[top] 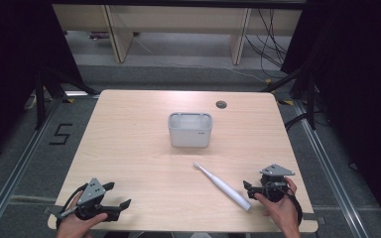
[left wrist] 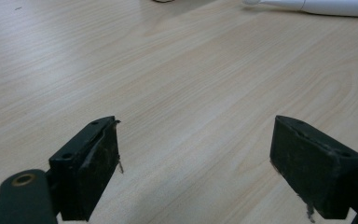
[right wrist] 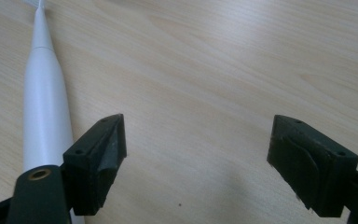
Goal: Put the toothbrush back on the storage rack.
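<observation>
A pale wooden surface (top: 129, 144) carries a white rectangular container (top: 190, 129) near its middle, standing upright with its open top facing up. Nearer the person, a white electric toothbrush (top: 222, 186) lies flat on the wood, slanted, its thin brush end pointing toward the container and its thicker handle end toward the near right edge. A small dark round grommet (top: 221, 104) sits in the surface beyond the container.

The left gripper (top: 113, 197) rests at the near left corner, held by the person's left hand (top: 79, 224), well apart from the toothbrush. In the left gripper view its jaws stand wide apart with only bare wood between them, and the toothbrush (left wrist: 317, 5) shows at the top right edge.

The right gripper (top: 248, 189) is held by the right hand (top: 280, 210) at the near right, just beside the handle end of the toothbrush. In the right gripper view its jaws are spread wide and hold nothing; the toothbrush (right wrist: 44, 107) lies just outside the jaw on that view's left, running up and away, not between the two jaws
</observation>
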{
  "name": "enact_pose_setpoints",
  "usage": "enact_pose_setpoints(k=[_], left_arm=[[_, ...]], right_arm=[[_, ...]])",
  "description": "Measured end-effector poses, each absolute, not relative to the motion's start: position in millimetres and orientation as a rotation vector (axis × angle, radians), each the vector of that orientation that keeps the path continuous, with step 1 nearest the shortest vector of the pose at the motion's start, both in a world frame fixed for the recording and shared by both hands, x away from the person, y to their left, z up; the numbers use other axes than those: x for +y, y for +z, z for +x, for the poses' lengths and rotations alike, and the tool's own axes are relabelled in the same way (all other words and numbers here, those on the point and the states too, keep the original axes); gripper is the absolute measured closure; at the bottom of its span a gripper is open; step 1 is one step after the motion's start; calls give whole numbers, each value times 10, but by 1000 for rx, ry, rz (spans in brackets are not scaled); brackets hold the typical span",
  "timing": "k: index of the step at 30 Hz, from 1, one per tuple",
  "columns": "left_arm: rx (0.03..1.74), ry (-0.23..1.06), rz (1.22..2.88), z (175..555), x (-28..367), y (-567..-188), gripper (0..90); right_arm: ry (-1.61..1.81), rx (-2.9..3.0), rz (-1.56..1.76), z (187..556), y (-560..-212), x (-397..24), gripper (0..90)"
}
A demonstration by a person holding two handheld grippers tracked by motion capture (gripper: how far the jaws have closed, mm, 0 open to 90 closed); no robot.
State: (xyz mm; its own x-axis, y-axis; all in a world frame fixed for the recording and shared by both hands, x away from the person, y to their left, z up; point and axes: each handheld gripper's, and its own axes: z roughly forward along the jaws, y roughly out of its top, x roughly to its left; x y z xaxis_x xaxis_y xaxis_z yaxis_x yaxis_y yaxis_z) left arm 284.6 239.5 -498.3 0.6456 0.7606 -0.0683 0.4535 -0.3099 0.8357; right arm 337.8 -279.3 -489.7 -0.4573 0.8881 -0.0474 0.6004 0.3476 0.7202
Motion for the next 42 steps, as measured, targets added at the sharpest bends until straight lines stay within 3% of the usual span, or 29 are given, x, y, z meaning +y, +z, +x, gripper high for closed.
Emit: enact_pose_setpoints(k=[25, 42], left_arm=[[959, 430, 1956, 2846, 2395, -4987, 148], [965, 429, 1969, 2847, 2406, -4980, 149]], right_arm=[[858, 2234, 1225, 3441, -4692, -2709, 255], [828, 2359, 1166, 3514, -4481, -2412, 328]])
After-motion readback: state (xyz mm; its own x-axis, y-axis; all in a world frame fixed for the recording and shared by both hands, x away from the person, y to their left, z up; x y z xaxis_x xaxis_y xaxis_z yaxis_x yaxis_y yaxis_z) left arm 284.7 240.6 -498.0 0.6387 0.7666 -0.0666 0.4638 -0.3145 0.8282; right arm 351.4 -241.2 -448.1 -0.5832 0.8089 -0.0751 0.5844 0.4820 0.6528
